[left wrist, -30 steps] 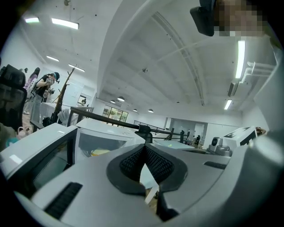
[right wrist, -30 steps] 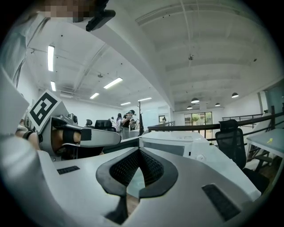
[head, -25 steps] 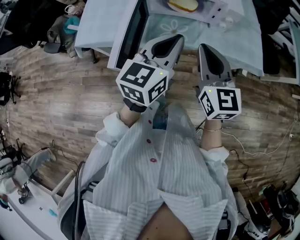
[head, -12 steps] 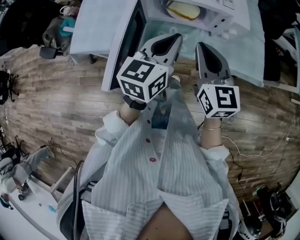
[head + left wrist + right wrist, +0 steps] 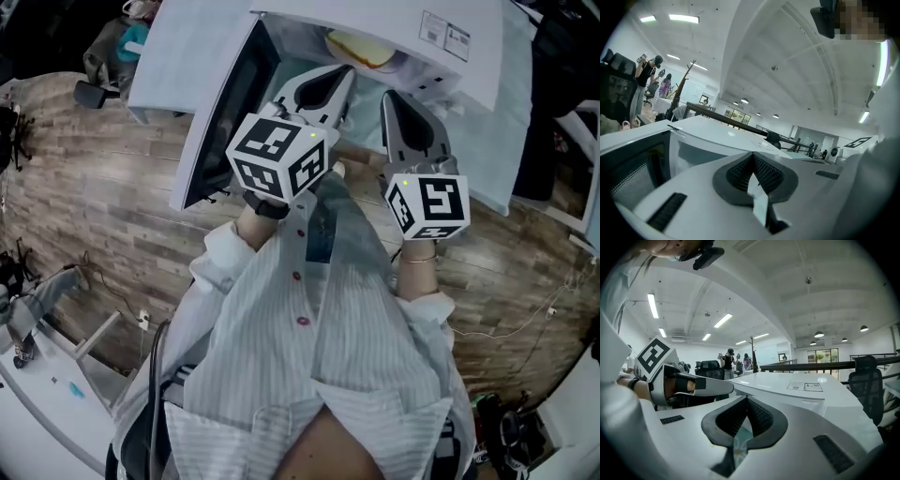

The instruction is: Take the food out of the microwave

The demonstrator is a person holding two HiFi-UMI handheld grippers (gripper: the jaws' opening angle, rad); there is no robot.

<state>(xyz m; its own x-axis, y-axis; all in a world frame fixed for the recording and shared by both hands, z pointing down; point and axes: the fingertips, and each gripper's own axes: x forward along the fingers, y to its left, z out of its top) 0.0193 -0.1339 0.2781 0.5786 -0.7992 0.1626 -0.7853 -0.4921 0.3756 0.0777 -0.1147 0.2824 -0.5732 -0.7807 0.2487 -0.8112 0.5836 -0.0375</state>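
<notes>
A white microwave (image 5: 412, 37) stands on a pale cloth-covered table, its door (image 5: 225, 112) swung open to the left. Inside it lies a yellowish piece of bread (image 5: 361, 49) on a light plate, partly hidden by the microwave's top. My left gripper (image 5: 345, 73) is shut and empty, its tip just in front of the opening below the food. Beside it on the right, my right gripper (image 5: 387, 96) is also shut and empty, a little short of the opening. In the left gripper view the shut jaws (image 5: 752, 158) point over the microwave's top (image 5: 722, 136). In the right gripper view the microwave's top (image 5: 797, 390) lies just past the shut jaws (image 5: 746, 400).
The pale tablecloth (image 5: 492, 122) hangs over the table's front edge. Wood-plank floor (image 5: 84, 216) spreads to the left. Cables (image 5: 525, 323) trail on the right and a white bench (image 5: 47, 403) stands at lower left. Office chairs and people are far behind in both gripper views.
Both grippers have moved forward toward the open microwave, still shut. The microwave and its door now sit closer and lower in the head view.
</notes>
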